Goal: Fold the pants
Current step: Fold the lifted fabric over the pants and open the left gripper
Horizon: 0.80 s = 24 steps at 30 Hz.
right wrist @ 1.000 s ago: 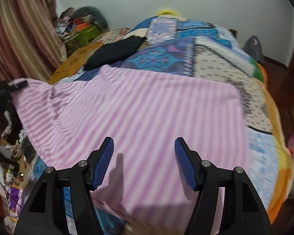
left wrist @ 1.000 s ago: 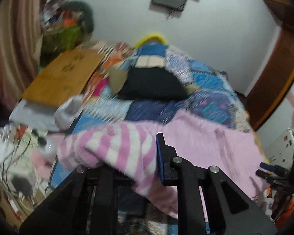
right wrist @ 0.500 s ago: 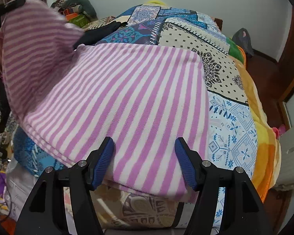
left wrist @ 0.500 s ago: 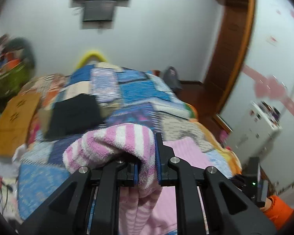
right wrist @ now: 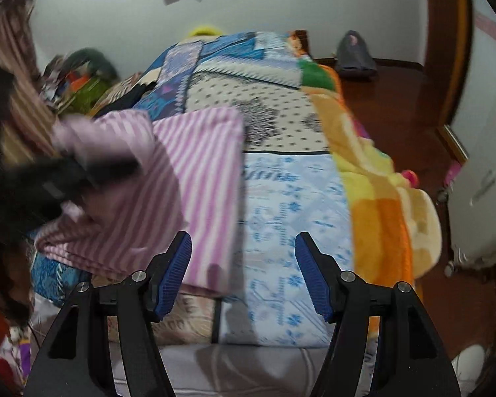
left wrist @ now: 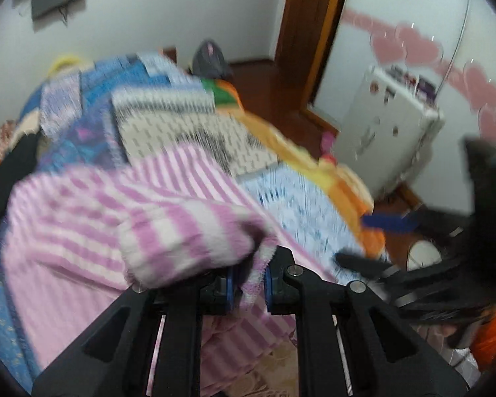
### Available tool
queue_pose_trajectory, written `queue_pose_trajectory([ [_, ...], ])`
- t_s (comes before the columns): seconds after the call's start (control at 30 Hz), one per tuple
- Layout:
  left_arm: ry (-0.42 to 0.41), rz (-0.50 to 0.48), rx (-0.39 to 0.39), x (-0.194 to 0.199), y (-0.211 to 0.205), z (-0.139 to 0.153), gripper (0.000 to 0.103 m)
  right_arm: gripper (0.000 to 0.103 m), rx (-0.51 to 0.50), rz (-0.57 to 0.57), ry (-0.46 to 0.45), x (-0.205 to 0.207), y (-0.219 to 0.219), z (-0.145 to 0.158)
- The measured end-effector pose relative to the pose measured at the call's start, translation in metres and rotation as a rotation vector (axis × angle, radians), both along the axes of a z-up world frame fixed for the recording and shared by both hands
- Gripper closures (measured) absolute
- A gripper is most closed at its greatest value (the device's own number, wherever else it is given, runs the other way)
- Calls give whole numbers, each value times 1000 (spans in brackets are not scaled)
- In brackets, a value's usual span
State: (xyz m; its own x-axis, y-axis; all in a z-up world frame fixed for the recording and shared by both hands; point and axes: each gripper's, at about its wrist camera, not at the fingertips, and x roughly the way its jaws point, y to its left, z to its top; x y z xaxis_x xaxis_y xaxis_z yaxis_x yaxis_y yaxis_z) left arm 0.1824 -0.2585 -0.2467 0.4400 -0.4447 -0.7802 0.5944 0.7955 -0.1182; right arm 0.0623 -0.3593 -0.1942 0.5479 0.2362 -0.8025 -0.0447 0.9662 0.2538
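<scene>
The pink and white striped pants point(right wrist: 198, 178) lie on the patchwork bed, also in the left wrist view point(left wrist: 92, 225). My left gripper point(left wrist: 248, 284) is shut on a bunched edge of the pants and holds it over the lying part; it shows blurred at the left of the right wrist view point(right wrist: 82, 172). My right gripper point(right wrist: 243, 271) is open and empty, above the bed's near edge, just right of the pants. It shows at the right of the left wrist view point(left wrist: 373, 241).
The patchwork quilt point(right wrist: 281, 198) covers the bed. A black garment point(left wrist: 3, 172) lies at the far left. A white cabinet point(left wrist: 387, 132) stands right of the bed on the wooden floor. A grey bag point(right wrist: 353, 53) sits by the far wall.
My left gripper has swung right, carrying the pants' edge over the rest of the fabric. My right gripper has drawn back to the right, off the pants.
</scene>
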Motion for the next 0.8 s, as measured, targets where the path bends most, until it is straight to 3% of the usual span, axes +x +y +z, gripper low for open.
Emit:
queue_pose_trajectory([
  [0.07,65,-8,27,3,-6,-22,89,42,9,-23,1,-4,-7,1],
  [0.2,65,-27,44,-10,-6,-20,86,42,20,-41,8,-9,-12,-2],
  [0.33,52,-72,30,-26,1,8,81,42,37,-35,14,-9,-8,-6],
  [0.5,-66,-86,18,-48,20,52,67,42,60,-10,14,-8,4,-9],
  [0.63,-180,53,42,-30,55,78,53,42,68,20,21,-6,16,-12],
  [0.8,-161,246,85,44,110,71,52,42,112,51,67,-6,36,-28],
])
